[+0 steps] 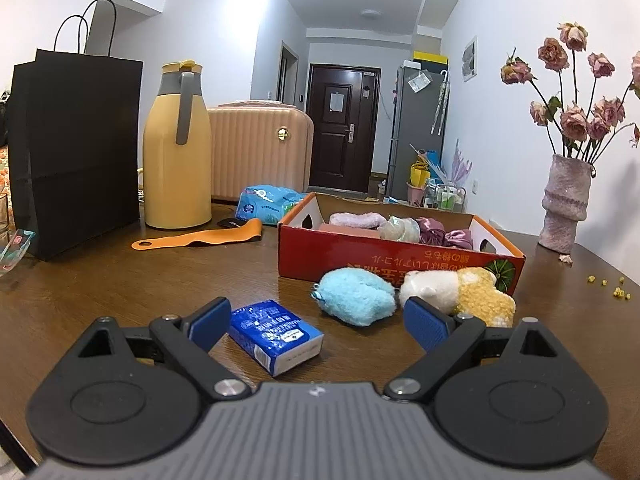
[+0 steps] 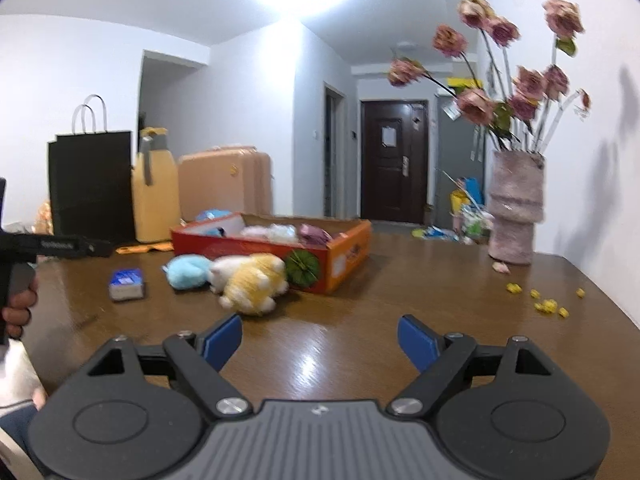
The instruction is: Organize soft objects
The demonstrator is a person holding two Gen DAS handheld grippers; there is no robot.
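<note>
left wrist — low, close to box (image 1: 400, 258) | right wrist — farther back, rightward | shared: box, table (image 2: 360, 320)

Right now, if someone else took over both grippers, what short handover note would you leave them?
Left gripper: open, empty, low over the table, just short of the blue tissue pack.
Right gripper: open, empty, over bare table.
Done: several soft items, pink, pale and purple, already lie in the red box.
Left: the blue plush and the white-and-yellow plush lie side by side on the table in front of the box. The tissue pack is also outside; whether it belongs in the box is your call.
</note>
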